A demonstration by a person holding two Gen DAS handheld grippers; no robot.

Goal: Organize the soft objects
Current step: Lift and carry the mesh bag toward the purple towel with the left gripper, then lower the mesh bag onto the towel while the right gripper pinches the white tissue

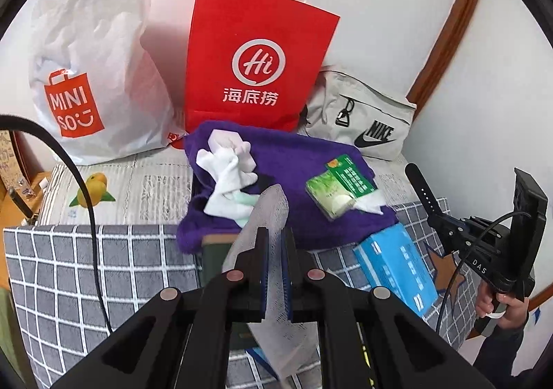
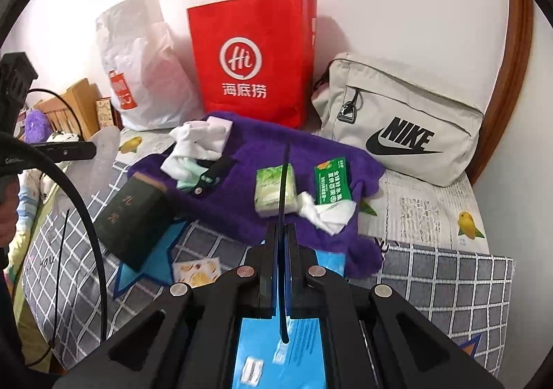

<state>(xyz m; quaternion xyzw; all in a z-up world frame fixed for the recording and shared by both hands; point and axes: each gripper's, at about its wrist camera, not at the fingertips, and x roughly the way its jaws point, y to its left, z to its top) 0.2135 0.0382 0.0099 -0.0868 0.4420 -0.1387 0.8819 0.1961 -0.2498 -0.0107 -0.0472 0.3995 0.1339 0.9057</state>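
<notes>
The left gripper [image 1: 274,247] is clenched on a limp strip of translucent white mesh [image 1: 273,216], which stands up between its closed jaws and trails down beneath them. The right gripper [image 2: 280,243] is clenched too, pinching a thin black strap [image 2: 283,188], a watch band by the look of it, edge-on to its own camera; from the left wrist view the same strap [image 1: 423,190] sticks up above the right tool, with a hand [image 1: 501,306] wrapped round the handle.

Straight ahead of both tools lies the purple fleece cloth [image 2: 242,188], spread over the bed and carrying most of the clutter: a bundle of white socks [image 1: 228,174] ahead and slightly left of the left gripper, and a green tissue pack [image 2: 274,193] just beyond the tip of the right one, with an opened green packet [image 2: 333,181] beside it. A dark box [image 2: 133,219] sits well to the left of the right gripper, and a blue box [image 1: 397,268] lies below and right of the left gripper.

Further ahead, against the wall, stand a white plastic bag [image 1: 93,60], a red paper bag [image 1: 255,57] and a grey pouch [image 2: 397,119] (likely destinations, though I cannot tell which).

I would say the sorting is barely begun: two small items are lifted, nothing visibly stowed, and socks, tissues and cloth remain.
</notes>
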